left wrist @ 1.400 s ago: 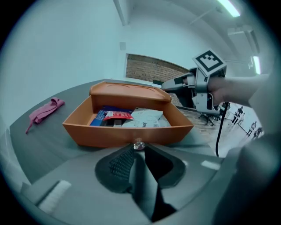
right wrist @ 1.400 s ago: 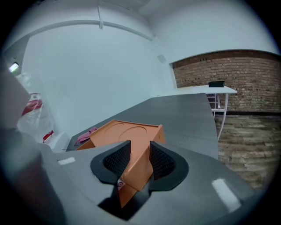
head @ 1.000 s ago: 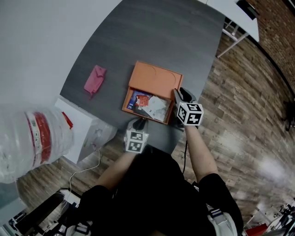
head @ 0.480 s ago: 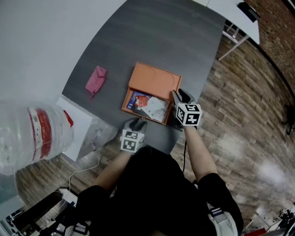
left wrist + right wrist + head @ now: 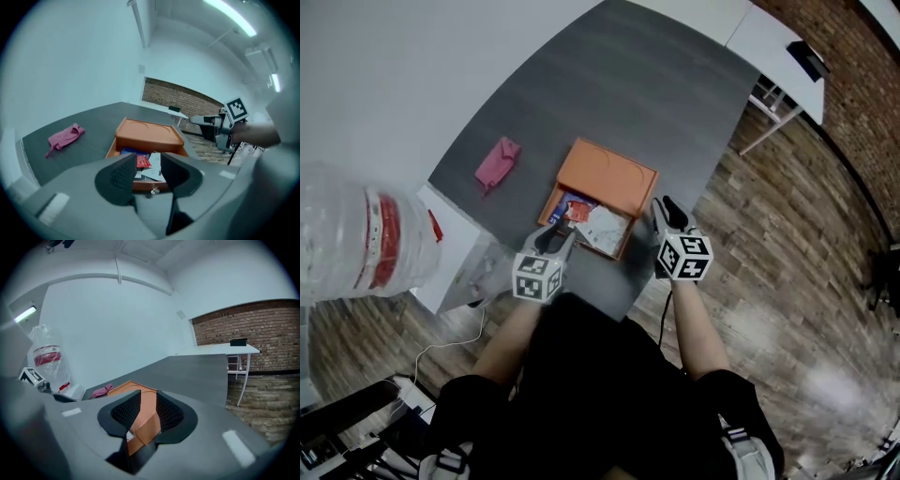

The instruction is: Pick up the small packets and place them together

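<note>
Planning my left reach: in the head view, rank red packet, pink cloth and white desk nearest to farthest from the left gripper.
1. Red packet, in the box, just ahead.
2. Pink cloth, to the left.
3. White desk, far right.

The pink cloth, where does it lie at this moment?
In the head view, the pink cloth lies on the dark grey table, left of the orange box and apart from it, near the table's left edge.

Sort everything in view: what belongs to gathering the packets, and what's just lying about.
Job: small packets; orange box, whose open drawer holds them.
Lying about: pink cloth; large water bottle.
</note>
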`<action>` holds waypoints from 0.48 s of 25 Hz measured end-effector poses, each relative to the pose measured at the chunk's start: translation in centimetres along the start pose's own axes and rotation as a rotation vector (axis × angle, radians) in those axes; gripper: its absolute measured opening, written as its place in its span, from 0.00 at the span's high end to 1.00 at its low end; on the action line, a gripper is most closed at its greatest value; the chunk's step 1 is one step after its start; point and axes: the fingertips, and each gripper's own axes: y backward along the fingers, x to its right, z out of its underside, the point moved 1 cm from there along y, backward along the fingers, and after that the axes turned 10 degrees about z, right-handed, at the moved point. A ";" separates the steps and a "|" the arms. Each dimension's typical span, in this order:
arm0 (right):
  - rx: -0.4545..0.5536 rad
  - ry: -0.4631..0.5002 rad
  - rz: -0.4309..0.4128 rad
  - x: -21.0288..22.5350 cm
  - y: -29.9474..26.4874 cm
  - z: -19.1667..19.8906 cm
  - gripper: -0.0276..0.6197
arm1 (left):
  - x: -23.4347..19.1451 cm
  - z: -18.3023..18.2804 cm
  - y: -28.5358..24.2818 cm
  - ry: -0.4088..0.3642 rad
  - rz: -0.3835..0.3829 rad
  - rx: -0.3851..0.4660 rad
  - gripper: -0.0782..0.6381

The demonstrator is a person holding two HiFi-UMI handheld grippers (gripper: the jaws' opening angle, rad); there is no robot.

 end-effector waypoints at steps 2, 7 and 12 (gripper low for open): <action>0.012 0.007 -0.013 -0.1 0.6 -0.5 0.80 | 0.0 -1.2 -0.6 -0.068 0.000 -0.003 0.68; 0.025 0.013 -0.030 -0.2 2.0 -0.6 0.83 | -0.7 -1.8 -2.5 -0.175 0.068 -0.088 0.68; 0.017 0.006 -0.023 -1.1 1.9 -0.3 0.85 | -1.4 -0.5 -4.7 -0.402 0.185 -0.284 0.68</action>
